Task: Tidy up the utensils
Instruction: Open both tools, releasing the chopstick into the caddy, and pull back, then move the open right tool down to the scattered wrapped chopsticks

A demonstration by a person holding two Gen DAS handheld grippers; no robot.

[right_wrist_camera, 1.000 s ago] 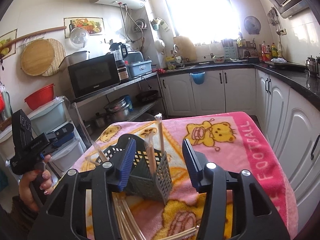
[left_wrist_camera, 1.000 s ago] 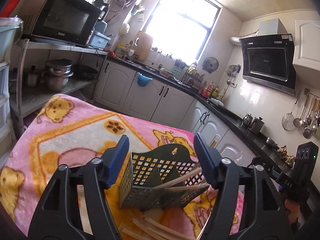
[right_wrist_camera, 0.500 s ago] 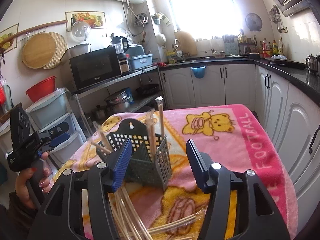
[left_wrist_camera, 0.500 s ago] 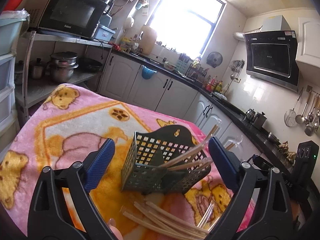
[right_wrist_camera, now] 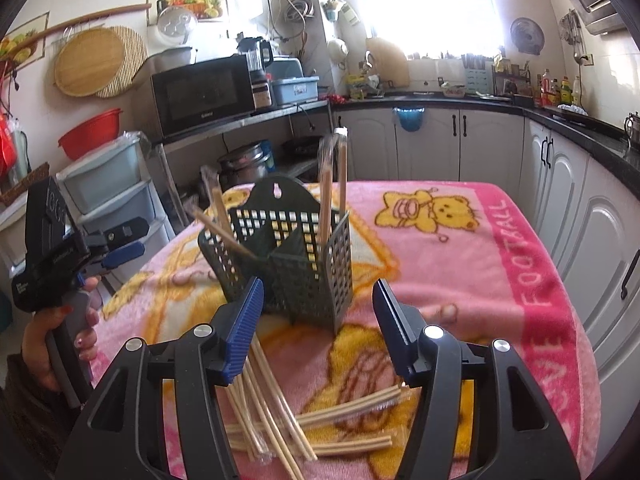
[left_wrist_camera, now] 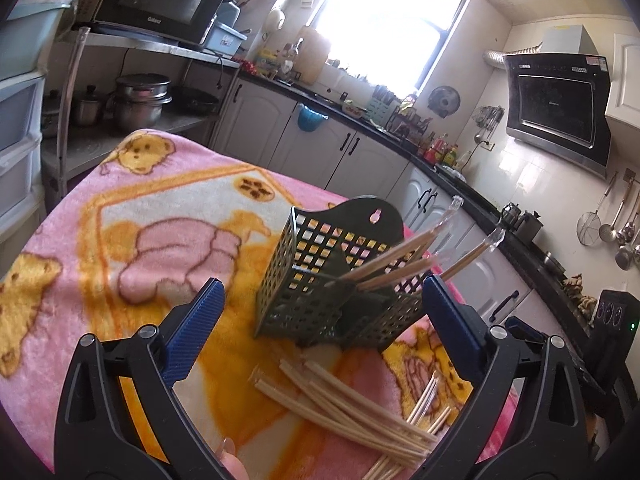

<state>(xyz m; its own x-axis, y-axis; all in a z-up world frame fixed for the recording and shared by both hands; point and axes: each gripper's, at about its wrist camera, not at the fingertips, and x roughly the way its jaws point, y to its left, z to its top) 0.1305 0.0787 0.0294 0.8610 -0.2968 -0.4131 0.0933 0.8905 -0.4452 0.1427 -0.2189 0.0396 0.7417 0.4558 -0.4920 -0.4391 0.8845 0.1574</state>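
A dark green perforated utensil holder [left_wrist_camera: 332, 276] [right_wrist_camera: 284, 252] stands upright on the pink bear blanket [left_wrist_camera: 120, 208]. Several wrapped chopstick pairs [left_wrist_camera: 404, 256] [right_wrist_camera: 332, 184] lean in its compartments. More wrapped chopsticks [left_wrist_camera: 344, 404] [right_wrist_camera: 280, 412] lie loose on the blanket in front of it. My left gripper [left_wrist_camera: 320, 328] is open wide and empty, just short of the holder and above the loose chopsticks. My right gripper [right_wrist_camera: 318, 328] is open and empty, close in front of the holder. The left gripper also shows in the right wrist view [right_wrist_camera: 120, 250], at the table's left edge.
The blanket [right_wrist_camera: 460, 248] covers a small table. A metal shelf with pots [left_wrist_camera: 136, 100] and a microwave [right_wrist_camera: 204, 92] stands beyond the far-left side. White cabinets under a black counter [right_wrist_camera: 560, 160] run along the right. Plastic drawers [right_wrist_camera: 108, 184] stand at left.
Both grippers have pulled back from the holder and risen, and both have opened wider. The loose chopsticks on the blanket have come more into view.
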